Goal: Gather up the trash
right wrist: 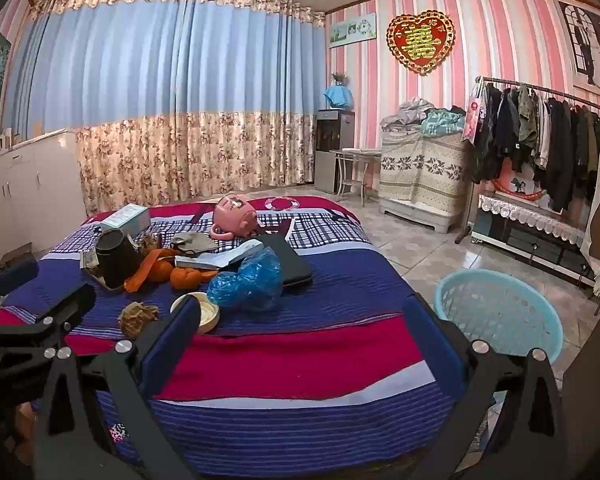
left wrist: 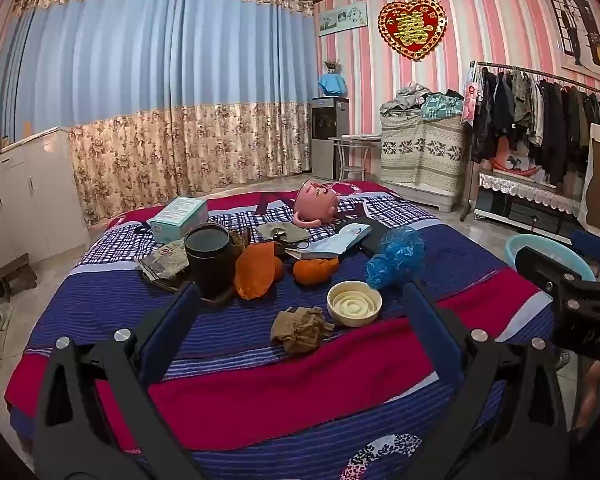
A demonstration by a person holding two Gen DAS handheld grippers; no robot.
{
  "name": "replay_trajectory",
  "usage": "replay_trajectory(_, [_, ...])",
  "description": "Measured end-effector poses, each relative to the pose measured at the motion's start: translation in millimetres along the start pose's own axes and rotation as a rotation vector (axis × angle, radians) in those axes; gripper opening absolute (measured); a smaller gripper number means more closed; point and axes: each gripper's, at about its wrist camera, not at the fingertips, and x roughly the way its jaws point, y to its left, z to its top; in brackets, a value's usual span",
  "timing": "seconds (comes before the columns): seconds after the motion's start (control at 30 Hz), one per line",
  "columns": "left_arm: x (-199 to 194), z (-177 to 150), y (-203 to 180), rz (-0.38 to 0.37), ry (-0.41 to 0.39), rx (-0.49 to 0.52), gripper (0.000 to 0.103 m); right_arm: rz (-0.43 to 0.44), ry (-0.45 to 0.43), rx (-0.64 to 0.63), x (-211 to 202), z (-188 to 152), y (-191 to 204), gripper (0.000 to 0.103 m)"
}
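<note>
On the striped bed [left wrist: 260,392] lie a crumpled brown paper wad [left wrist: 300,329], a cream round lid [left wrist: 354,303], a crumpled blue plastic bag [left wrist: 396,257], orange peel [left wrist: 256,270] and a peeled orange [left wrist: 314,270]. My left gripper [left wrist: 300,304] is open, hovering above the near bed, with the wad and lid between its fingers' line of sight. My right gripper [right wrist: 300,312] is open above the bed; the bag [right wrist: 248,278], lid [right wrist: 204,312] and wad [right wrist: 138,316] lie ahead to the left. A light blue basket [right wrist: 500,316] stands on the floor right of the bed.
A black canister [left wrist: 210,258], teal box [left wrist: 178,218], open book [left wrist: 332,242], pink mug on its side [left wrist: 316,202] and dark flat case [right wrist: 290,262] also lie on the bed. White cabinets [left wrist: 24,192] stand left, a clothes rack [left wrist: 540,112] right.
</note>
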Motion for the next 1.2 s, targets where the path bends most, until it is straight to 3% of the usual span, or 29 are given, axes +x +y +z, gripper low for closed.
replay_trajectory(1.2, [-5.2,4.7,1.0,0.001,-0.003,0.001,0.098,-0.004,-0.020,-0.023,0.0,-2.2,-1.1,0.099])
